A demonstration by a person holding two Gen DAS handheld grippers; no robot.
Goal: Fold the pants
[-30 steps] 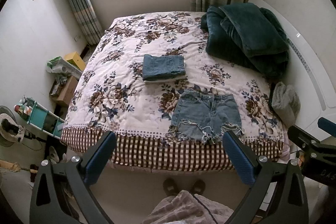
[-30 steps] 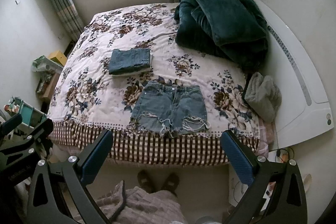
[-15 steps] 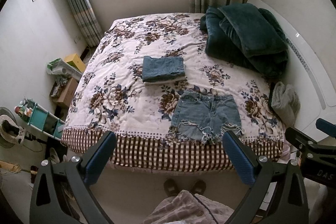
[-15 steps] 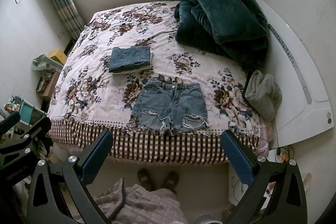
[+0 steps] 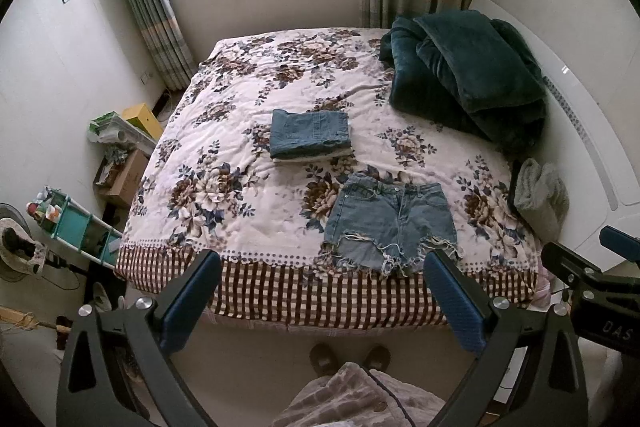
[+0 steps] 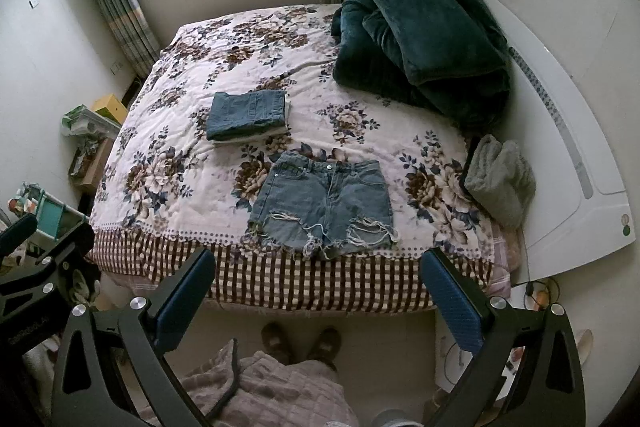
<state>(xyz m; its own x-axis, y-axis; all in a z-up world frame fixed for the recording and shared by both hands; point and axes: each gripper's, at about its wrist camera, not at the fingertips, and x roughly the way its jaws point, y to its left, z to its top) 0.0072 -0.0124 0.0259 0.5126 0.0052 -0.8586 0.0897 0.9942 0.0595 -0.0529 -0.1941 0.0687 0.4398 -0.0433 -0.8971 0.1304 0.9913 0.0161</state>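
Left wrist view, nearest first: left gripper [image 5: 320,297] held above the floor short of the bed [image 5: 320,301], jaws wide apart, nothing between them. Same in the right wrist view: right gripper [image 6: 318,293] spread wide and empty, also short of the bed. Beyond, flat on the near edge of the floral cover: shorts [image 5: 390,225], waistband away, frayed hems toward the checked border. Further in, well apart from them: folded stack [image 5: 310,135] of denim, seemingly finished. At the far right: blanket [image 5: 464,75], heaped. Judged step: approach, folding not yet begun. To do it well, probably best to bring both grippers down onto one side of the shorts, one at the waistband corner, one at the hem, pinching a single leg's full thickness and not loose threads, then to carry that side over onto the other with edges matched. Risk: frayed fringe snagging on a pad, or cover pinched along with the denim. Only in the left view: more floor at left with teal shelf [image 5: 80,225], and the right gripper's body at the right edge. Only in the right view: whole grey cloth [image 6: 500,181] by the headboard [image 6: 568,131], and the left gripper's body at the left edge.
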